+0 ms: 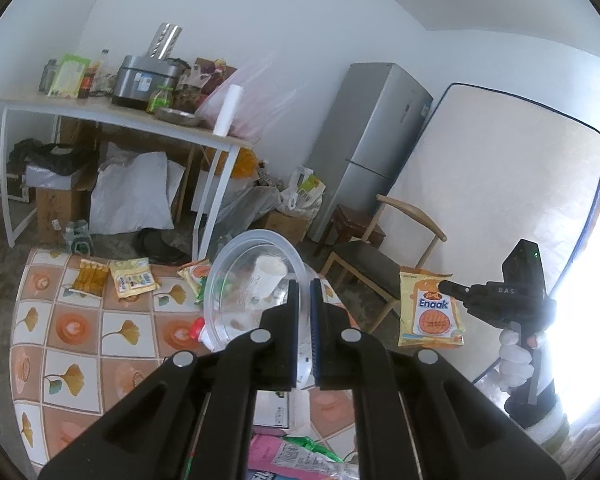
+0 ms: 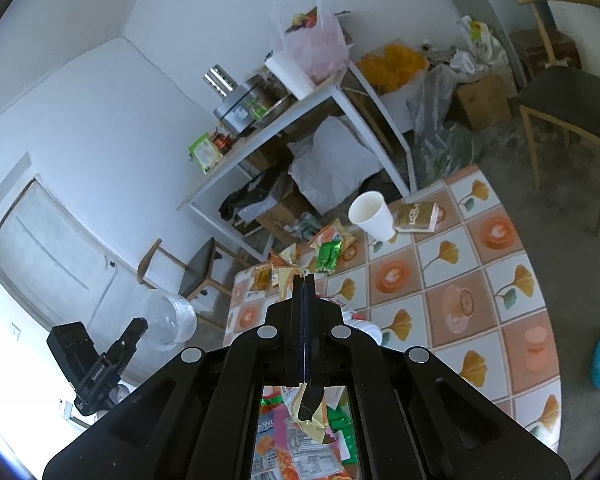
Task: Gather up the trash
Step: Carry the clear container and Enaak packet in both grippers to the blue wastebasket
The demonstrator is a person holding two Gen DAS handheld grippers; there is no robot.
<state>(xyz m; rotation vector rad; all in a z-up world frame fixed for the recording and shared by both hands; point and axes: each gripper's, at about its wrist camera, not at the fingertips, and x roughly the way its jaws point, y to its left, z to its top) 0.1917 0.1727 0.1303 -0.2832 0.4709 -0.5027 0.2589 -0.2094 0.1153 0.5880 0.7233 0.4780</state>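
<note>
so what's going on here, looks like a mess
A person is clearing snack trash off a tiled table with two hand-held grippers. The left hand-held gripper is clamped on the rim of a clear plastic container, held up as the bin. The right hand-held gripper pinches a yellow Enaak wrapper beside it. Wrappers and a paper cup remain.

We see the left gripper [image 1: 304, 286] with its jaws drawn near-parallel and clamped, raised and pitched slightly downward; the right gripper [image 2: 304, 280] has its jaws pressed fully together, also pitched downward; a white-gloved hand [image 1: 516, 354] wraps the right gripper's handle, seen from the left wrist view.
</note>
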